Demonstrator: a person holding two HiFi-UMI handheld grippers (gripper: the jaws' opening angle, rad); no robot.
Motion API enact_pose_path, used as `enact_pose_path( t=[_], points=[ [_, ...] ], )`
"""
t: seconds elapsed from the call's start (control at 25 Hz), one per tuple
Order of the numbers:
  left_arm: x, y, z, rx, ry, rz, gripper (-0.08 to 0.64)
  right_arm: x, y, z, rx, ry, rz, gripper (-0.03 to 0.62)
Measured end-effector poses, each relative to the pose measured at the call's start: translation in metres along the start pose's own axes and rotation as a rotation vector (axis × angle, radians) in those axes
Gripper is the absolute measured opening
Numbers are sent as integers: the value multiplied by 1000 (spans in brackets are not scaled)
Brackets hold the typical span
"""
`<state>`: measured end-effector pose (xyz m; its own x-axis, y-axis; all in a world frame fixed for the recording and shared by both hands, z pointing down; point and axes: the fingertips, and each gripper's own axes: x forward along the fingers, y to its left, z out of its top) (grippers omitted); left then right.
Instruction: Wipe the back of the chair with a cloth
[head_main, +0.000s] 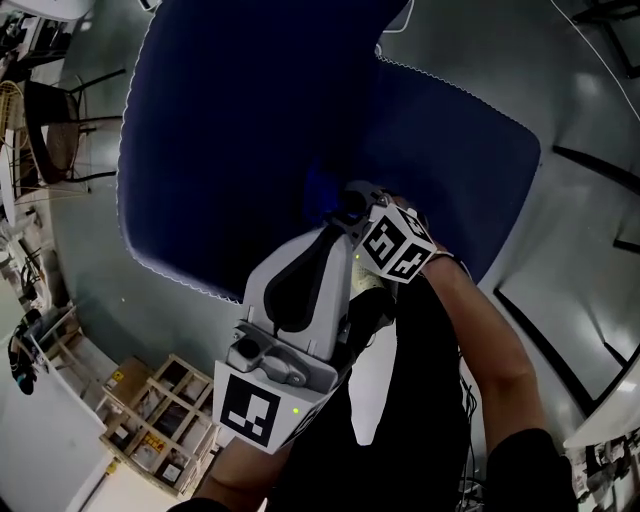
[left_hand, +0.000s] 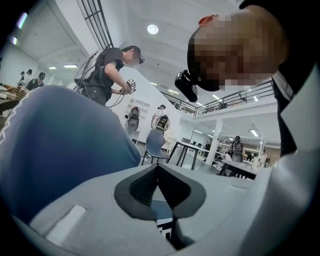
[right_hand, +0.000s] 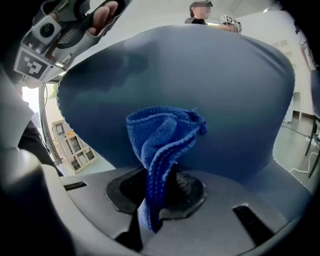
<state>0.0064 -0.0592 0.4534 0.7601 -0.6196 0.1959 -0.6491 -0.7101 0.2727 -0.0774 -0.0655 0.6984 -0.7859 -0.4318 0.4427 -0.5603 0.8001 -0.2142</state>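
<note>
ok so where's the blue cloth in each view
head view: centre, the cloth shows faintly as a brighter blue patch at the right gripper tip.
left gripper view: not in it.
right gripper view: cloth centre, pinched in the fingers.
shared landmark: the blue chair back, left in the left gripper view, behind the cloth in the right gripper view.

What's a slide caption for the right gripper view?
Right gripper shut on a bunched blue cloth in front of the blue chair back.
</note>
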Motion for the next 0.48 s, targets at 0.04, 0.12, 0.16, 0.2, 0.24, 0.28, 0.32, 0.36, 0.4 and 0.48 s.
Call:
enact_pose_path(
  t=[0.04,0.12,0.16,0.2,0.24,0.28,0.32,0.36,0.4,0.48],
  points=[
    [2,0,0,-4,-1,-1,8,0,-4,-1,-3,4,0,67],
    [5,2,1,-4,-3,1,8,-2,-15,-4,-9,17,-3,67],
    [6,3,2,-4,-5,2,8,-3,-20,-5,-14,24,-6,69],
    [8,4,3,-3,-7,3,8,-3,-26,-6,-20,31,-8,69],
    [11,5,4,-2,-10,5,8,-4,-32,-6,-27,37,-9,70],
    [14,7,5,-1,-12,9,8,-4,-37,-7,-33,42,-8,72],
    [17,9,5,0,-14,13,8,-5,-43,-7,-37,44,-7,75],
    [21,11,6,1,-15,16,8,-6,-50,-7,-39,46,-8,78],
    [24,13,7,2,-16,19,8,-7,-58,-7,-38,46,-12,81],
    [30,16,8,3,-18,22,8,-10,-74,-7,-35,45,-30,81]
  ],
)
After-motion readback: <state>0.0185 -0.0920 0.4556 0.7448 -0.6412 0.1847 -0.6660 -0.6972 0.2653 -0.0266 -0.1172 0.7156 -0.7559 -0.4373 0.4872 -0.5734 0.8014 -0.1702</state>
